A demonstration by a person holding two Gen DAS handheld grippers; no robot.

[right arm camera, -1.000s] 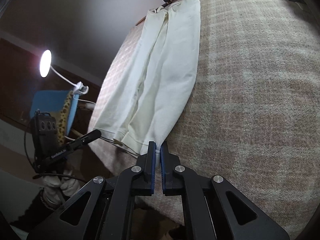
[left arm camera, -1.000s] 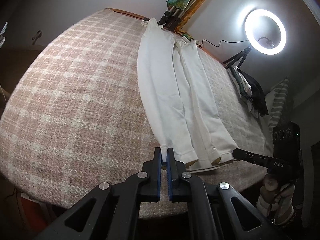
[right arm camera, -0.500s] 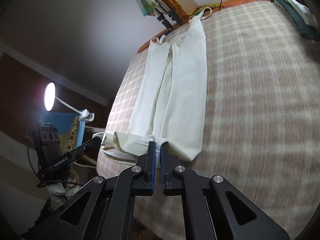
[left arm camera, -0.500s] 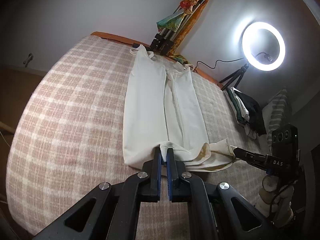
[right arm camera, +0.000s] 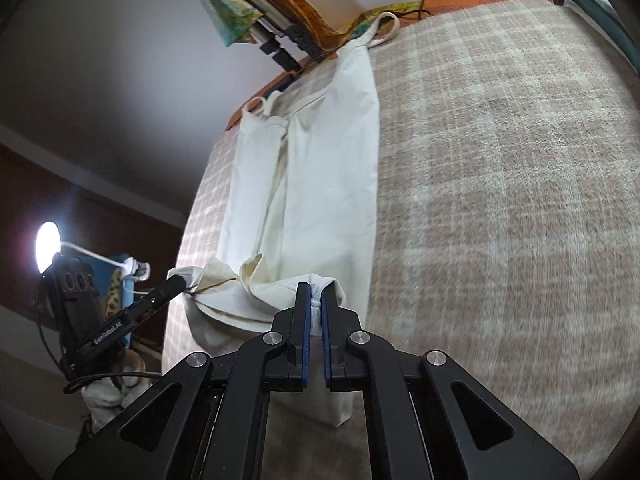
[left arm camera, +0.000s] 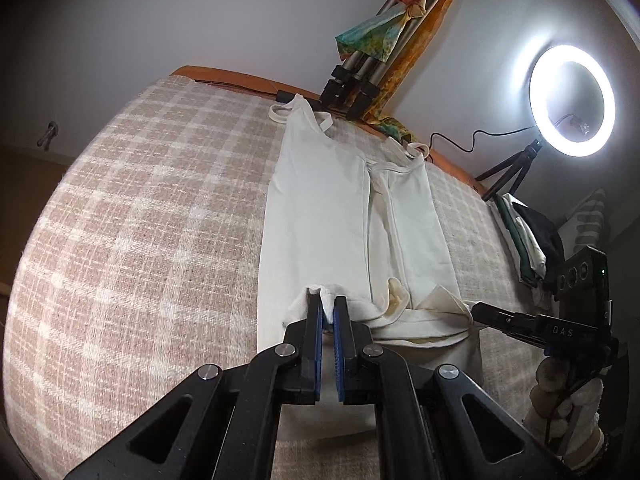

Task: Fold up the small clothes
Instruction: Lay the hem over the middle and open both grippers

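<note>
On checked beige bed cover | both grippers, left gripper and right gripper, pinching hem corners of cream strappy cotton garment | long axis running straight ahead toward straps

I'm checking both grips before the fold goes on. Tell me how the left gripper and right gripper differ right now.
The left gripper pinches the garment's hem at its left corner; the right gripper pinches it at the right corner. The left one has bare blanket on its left; the right one has blanket on its right. Both are shut on a small tuft of white cloth, with the hem lifted and bunched between them.
</note>
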